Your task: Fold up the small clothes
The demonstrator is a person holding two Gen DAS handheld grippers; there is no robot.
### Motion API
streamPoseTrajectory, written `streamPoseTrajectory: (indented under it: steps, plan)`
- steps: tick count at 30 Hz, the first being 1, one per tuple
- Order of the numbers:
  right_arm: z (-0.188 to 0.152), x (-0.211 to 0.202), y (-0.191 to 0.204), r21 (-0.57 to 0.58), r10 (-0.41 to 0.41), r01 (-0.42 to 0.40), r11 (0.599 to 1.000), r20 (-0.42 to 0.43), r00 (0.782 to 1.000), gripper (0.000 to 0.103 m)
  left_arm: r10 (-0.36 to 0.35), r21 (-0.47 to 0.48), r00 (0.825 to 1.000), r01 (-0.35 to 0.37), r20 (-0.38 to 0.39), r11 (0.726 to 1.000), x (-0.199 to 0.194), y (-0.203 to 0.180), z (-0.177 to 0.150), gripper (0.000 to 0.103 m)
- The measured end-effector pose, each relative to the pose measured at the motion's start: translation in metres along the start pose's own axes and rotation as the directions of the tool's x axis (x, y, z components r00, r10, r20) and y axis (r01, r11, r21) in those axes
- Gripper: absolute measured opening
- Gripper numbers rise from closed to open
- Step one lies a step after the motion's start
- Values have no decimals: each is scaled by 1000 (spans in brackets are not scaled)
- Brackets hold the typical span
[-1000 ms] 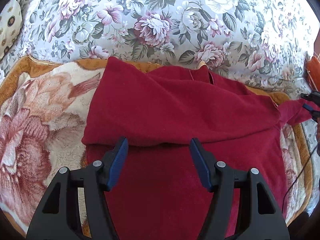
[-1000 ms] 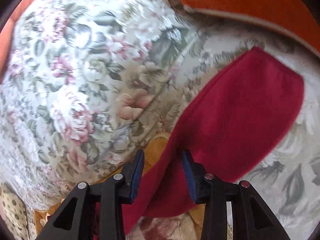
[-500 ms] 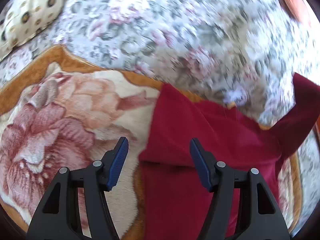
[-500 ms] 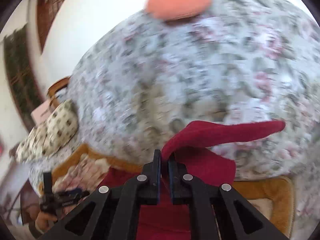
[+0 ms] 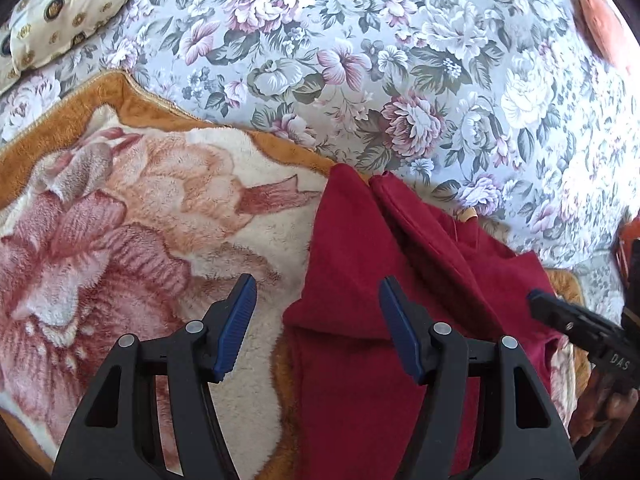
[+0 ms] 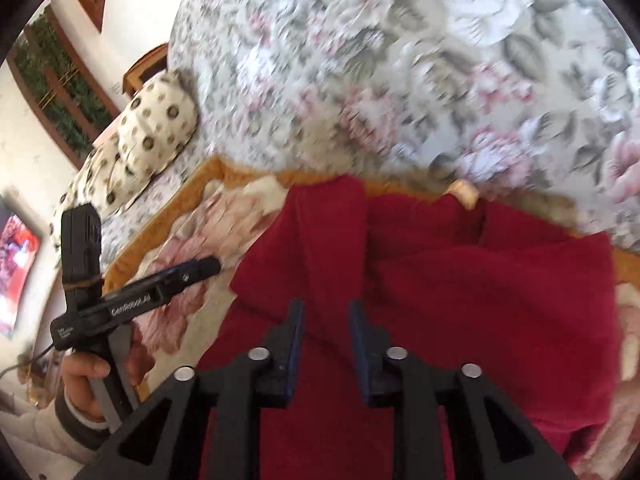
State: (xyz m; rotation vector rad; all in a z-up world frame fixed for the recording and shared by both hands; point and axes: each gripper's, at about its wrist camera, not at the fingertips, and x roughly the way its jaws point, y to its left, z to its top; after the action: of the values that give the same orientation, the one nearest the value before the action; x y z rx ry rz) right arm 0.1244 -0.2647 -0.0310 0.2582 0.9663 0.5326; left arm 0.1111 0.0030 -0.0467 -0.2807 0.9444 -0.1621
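A dark red garment [image 5: 360,280] lies on a plush rose-pattern blanket [image 5: 120,240], with both sleeves folded over its body. My left gripper [image 5: 318,308] is open and empty, hovering over the garment's left folded edge. My right gripper [image 6: 326,320] is open with a narrow gap, empty, just above the garment [image 6: 460,300]. The right gripper also shows at the right edge of the left wrist view [image 5: 536,298]. The left gripper shows in the right wrist view [image 6: 212,266], held by a hand.
A floral bedspread [image 5: 400,60] covers the bed beyond the blanket. A cream spotted pillow [image 6: 144,148] lies at the far left. An orange cushion [image 5: 600,20] sits at the far right. A wall and wooden furniture stand beyond the bed.
The right gripper carried the right sleeve across onto the garment's body, then opened and let it go. The left gripper shifted left, staying open.
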Motion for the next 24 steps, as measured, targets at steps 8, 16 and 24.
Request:
streamPoseTrajectory:
  steps: [8,16,24]
  plan:
    - [23,50,37,-145,-80,80,986,0,997,36,51,0,999,-51,-3,999,0,12,-1,64]
    - [32,107,75,-356,-220,196,914,-30,975,3,74,-54,997,-73,12,996,-8,40,4,64]
    - [22,82,88,-264,-103,108,958,32,994,2,61,-107,998,-57,29,993,-15,50,8,64]
